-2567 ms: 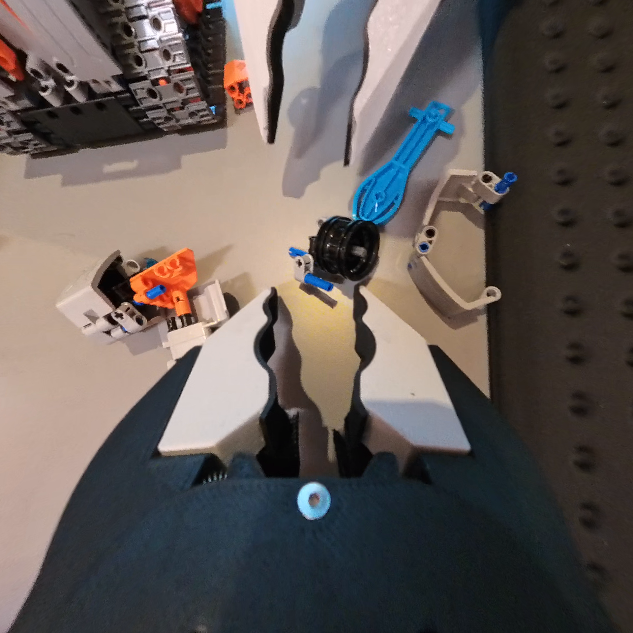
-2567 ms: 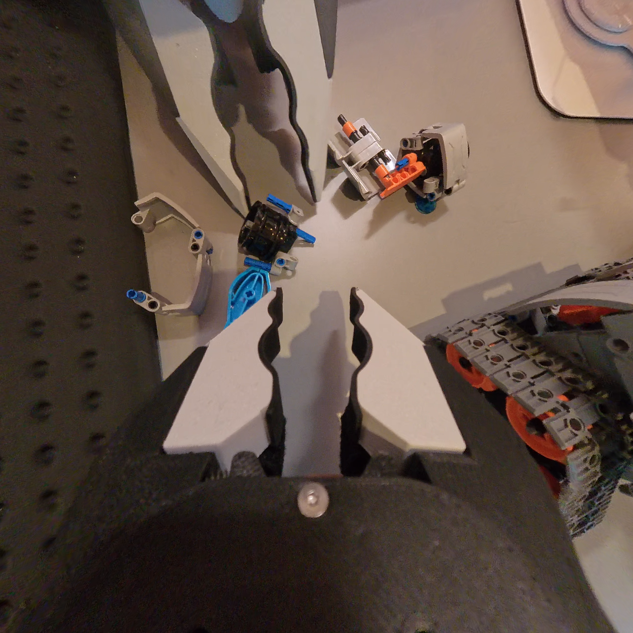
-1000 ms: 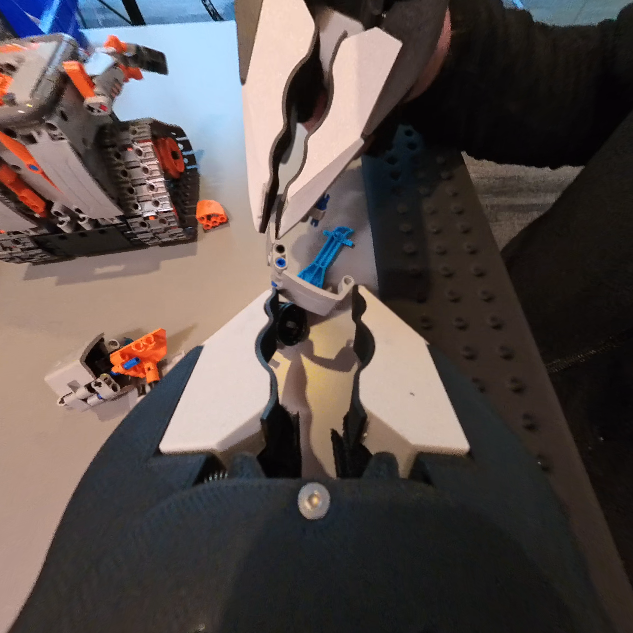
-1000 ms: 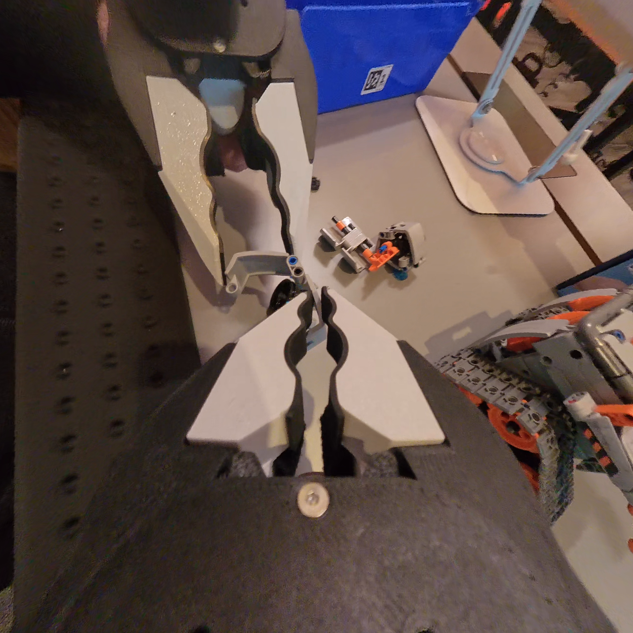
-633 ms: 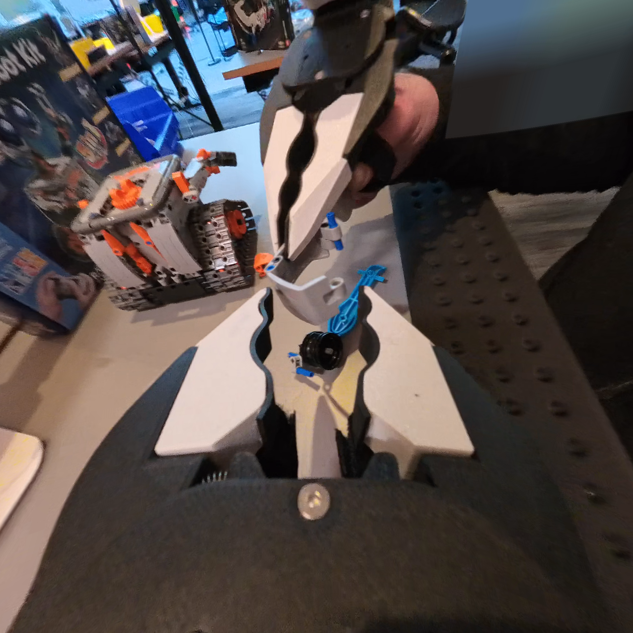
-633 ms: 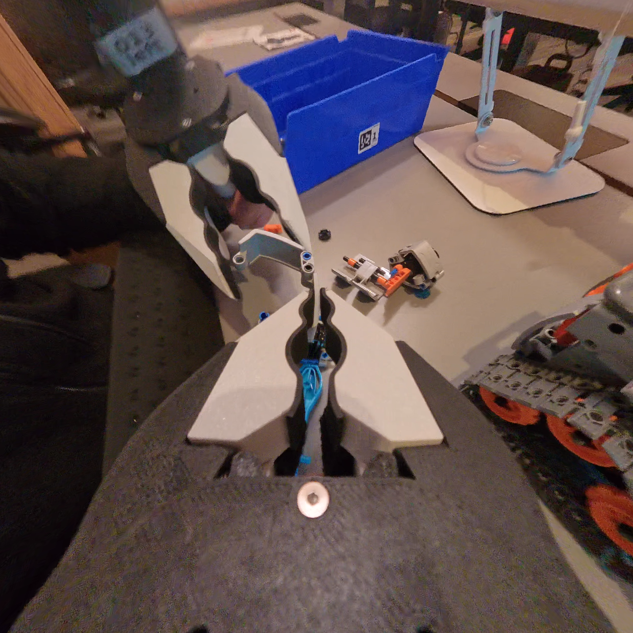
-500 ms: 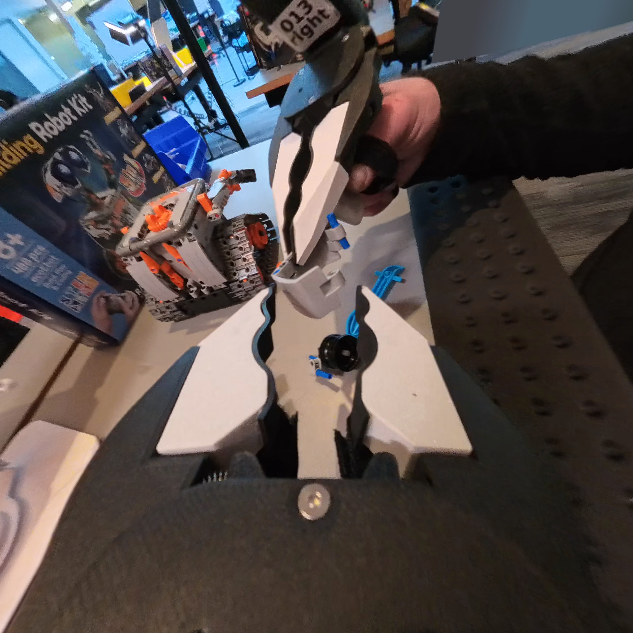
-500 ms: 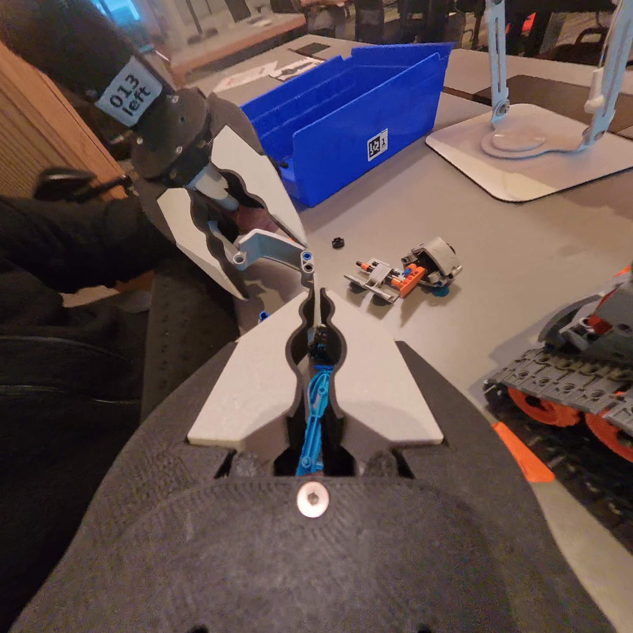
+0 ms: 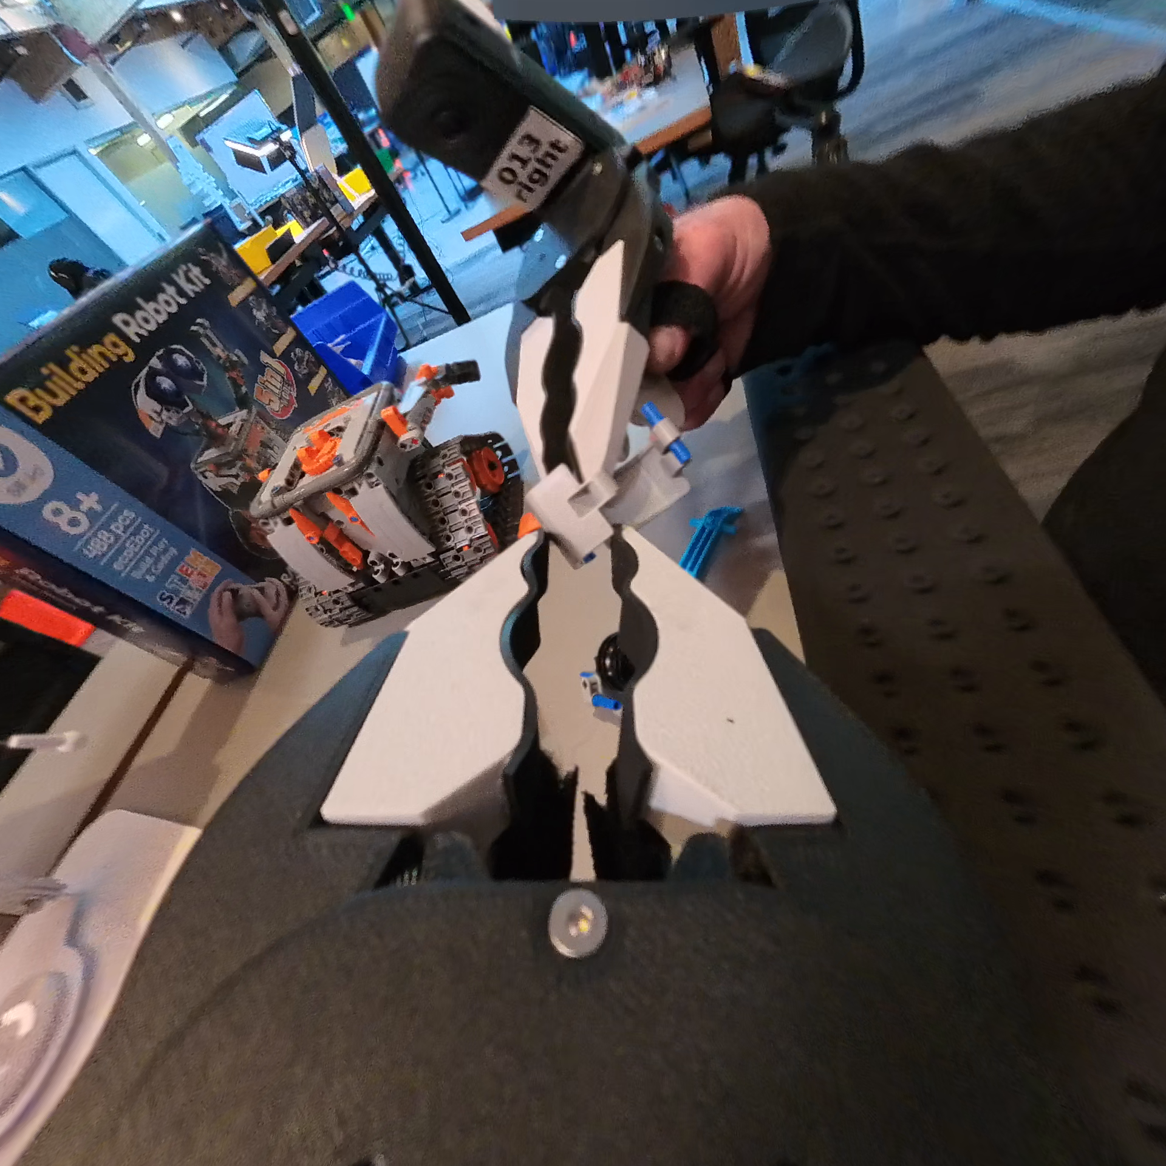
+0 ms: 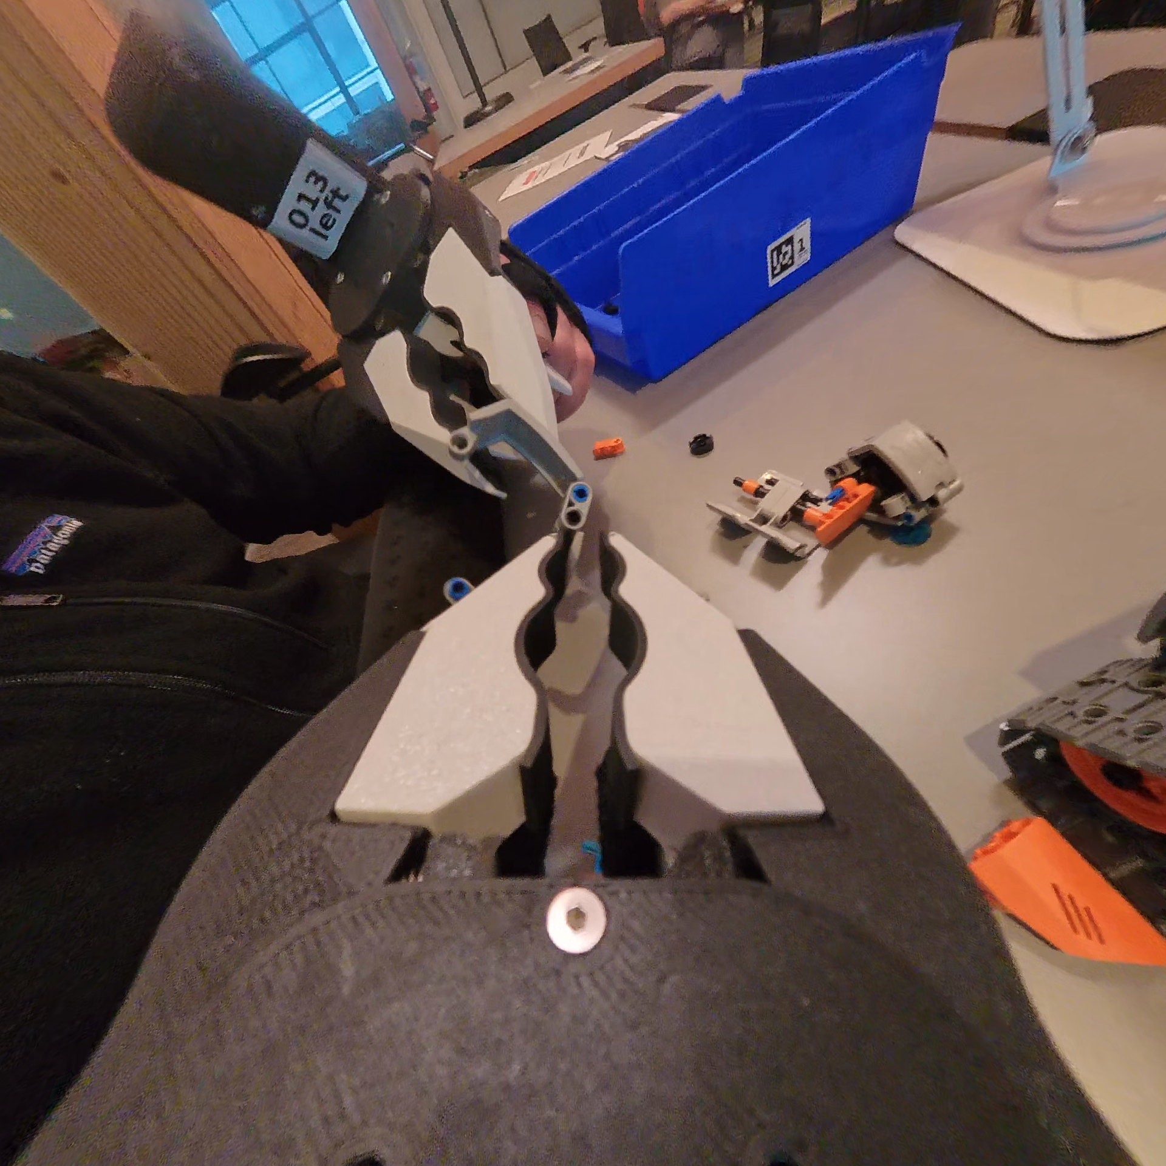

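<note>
A grey curved brick piece (image 9: 577, 508) with blue pins is held in the air between both grippers. My right gripper (image 10: 579, 539) is shut on one end of it; the piece's two-hole end (image 10: 574, 505) sticks out past the tips. It also shows in the left wrist view (image 9: 568, 473), held by a hand in a black sleeve. My left gripper (image 9: 579, 549) has narrowed its fingers onto the piece's lower end. In the right wrist view the left gripper (image 10: 527, 460) has the piece's arc between its fingers.
A black wheel with blue pins (image 9: 611, 662) and a blue paddle piece (image 9: 710, 536) lie below. A tracked robot model (image 9: 378, 505) and its box (image 9: 126, 441) stand left. A blue bin (image 10: 725, 208), a grey-orange subassembly (image 10: 852, 492), a white stand base (image 10: 1041, 252) and a black studded mat (image 9: 946, 599) surround. Both grippers' tips are close together, under 4 cm apart. Both grippers' tips are roughly 15 cm from the grey-orange subassembly (image 10: 852, 492).
My right gripper shut on the grey curved piece and lifted it off the table. Both grippers rose and tilted up. My left gripper's fingers have narrowed onto the piece's other end.
</note>
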A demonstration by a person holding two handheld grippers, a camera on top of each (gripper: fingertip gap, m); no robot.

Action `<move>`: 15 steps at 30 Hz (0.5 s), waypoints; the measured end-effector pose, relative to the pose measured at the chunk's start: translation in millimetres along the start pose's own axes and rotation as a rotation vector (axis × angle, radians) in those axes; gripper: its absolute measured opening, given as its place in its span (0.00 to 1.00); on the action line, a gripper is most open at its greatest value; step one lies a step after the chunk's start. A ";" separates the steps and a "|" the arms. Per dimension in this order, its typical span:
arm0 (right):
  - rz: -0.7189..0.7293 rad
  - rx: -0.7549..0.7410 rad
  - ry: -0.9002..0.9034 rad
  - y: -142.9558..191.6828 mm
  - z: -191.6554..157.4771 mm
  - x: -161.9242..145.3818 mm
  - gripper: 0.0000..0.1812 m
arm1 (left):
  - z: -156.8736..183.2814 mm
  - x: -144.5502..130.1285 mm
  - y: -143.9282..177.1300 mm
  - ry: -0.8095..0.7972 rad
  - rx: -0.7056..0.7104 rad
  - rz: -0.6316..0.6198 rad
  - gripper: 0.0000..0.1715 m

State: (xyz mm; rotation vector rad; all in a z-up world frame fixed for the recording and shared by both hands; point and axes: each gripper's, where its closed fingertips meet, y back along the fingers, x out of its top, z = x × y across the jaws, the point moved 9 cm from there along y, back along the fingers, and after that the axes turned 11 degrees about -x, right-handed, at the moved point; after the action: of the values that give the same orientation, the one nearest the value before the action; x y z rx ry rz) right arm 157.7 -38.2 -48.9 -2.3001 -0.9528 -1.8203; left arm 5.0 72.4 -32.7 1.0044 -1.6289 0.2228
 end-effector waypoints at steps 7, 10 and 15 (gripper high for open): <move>0.097 -0.025 0.122 15.0 -5.4 8.6 0.07 | -12.9 -4.3 3.3 0.162 0.007 0.056 0.05; 0.161 0.062 0.238 27.4 -23.7 14.7 0.05 | -18.6 -6.7 5.3 0.239 0.000 0.082 0.02; 0.080 0.056 0.357 18.7 -38.2 5.3 0.10 | -24.0 -10.7 8.1 0.290 -0.004 0.106 0.02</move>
State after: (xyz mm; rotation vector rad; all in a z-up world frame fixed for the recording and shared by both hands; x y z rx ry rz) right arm 134.6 -66.6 -26.7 -1.8611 -0.8296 -2.0441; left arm 16.1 97.4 -31.3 0.8403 -1.4176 0.4171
